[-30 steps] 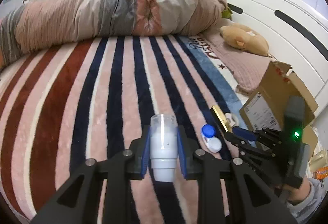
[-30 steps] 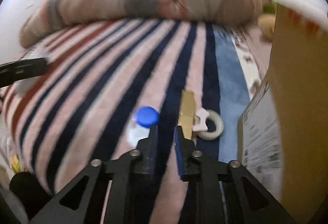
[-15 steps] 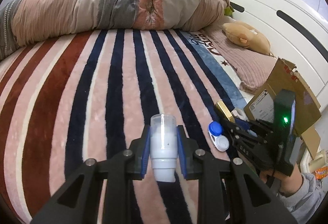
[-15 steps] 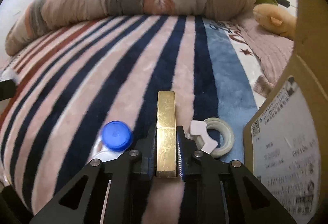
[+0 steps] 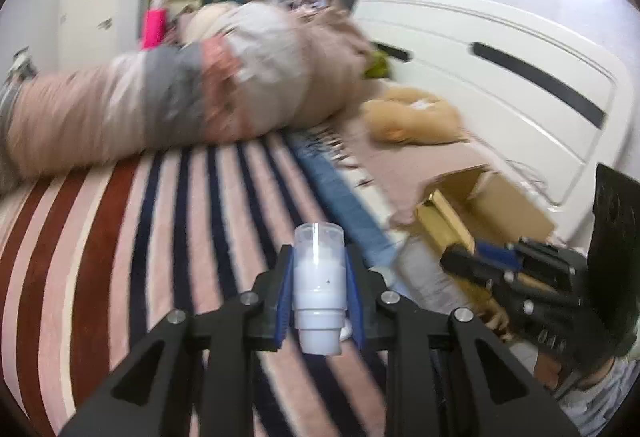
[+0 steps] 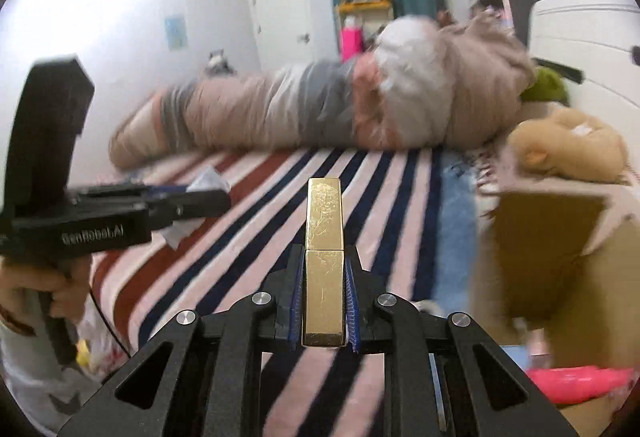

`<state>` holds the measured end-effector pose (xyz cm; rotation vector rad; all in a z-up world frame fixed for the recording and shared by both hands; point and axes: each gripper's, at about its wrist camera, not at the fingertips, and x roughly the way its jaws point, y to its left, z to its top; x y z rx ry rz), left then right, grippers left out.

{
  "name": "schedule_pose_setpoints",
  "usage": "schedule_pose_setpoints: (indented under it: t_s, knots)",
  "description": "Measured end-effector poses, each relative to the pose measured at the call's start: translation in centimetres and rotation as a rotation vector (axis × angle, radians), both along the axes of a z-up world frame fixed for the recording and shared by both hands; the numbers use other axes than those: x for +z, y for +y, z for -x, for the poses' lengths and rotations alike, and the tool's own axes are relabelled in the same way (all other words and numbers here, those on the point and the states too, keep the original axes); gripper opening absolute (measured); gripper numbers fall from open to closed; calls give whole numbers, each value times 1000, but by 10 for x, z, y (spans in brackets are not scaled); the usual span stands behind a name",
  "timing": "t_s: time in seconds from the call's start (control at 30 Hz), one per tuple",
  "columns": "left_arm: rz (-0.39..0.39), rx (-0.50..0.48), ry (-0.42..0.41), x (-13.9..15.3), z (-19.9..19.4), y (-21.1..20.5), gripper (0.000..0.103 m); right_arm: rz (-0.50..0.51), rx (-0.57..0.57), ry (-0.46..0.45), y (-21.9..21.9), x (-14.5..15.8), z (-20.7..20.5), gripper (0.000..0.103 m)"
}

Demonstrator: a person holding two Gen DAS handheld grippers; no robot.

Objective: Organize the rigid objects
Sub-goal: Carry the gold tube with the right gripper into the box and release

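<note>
Both grippers are carrying a load above the striped bed.

I am seeing the left gripper (image 5: pixel 319 301) clamping a white bottle (image 5: pixel 319 281) upright between its pads, and the right gripper (image 6: pixel 323 303) squeezing a gold bar (image 6: pixel 324 261) that is sticking out toward 12 o'clock. The striped blanket (image 6: pixel 248 237) is lying open ahead of both, with the rolled duvet (image 6: pixel 320 109) bounding it at 12. A cardboard box (image 6: pixel 560 257) is sitting at 3 o'clock of the right gripper; its contents are too blurred to tell.

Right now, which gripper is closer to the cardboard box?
Right. The right gripper, holding the gold bar, is beside the cardboard box; the left gripper, holding the white bottle, is farther left.
</note>
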<state>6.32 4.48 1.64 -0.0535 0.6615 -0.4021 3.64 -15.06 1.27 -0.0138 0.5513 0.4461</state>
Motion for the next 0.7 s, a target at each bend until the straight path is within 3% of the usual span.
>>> schedule_pose_setpoints:
  t_s: [0.13,0.27,0.37,0.53,0.7]
  knots:
    - [0,-120,-28,25,-3,-55,21,70,-133,-40,-58,21,1,13]
    - [-44,-241,-24,35,-13,-124,21,257,-186,75,-100,4,-25,14]
    - [-85,-309,3,33,-21,-169,21,366,-173,163,-108,-19,-42,14]
    - [-157,-343,50,17,-33,-210,21,488,-181,233,-114,-46,-53,13]
    - [-201,-333,91,1,-48,-220,21,492,-182,241,-115,-53,-47,14]
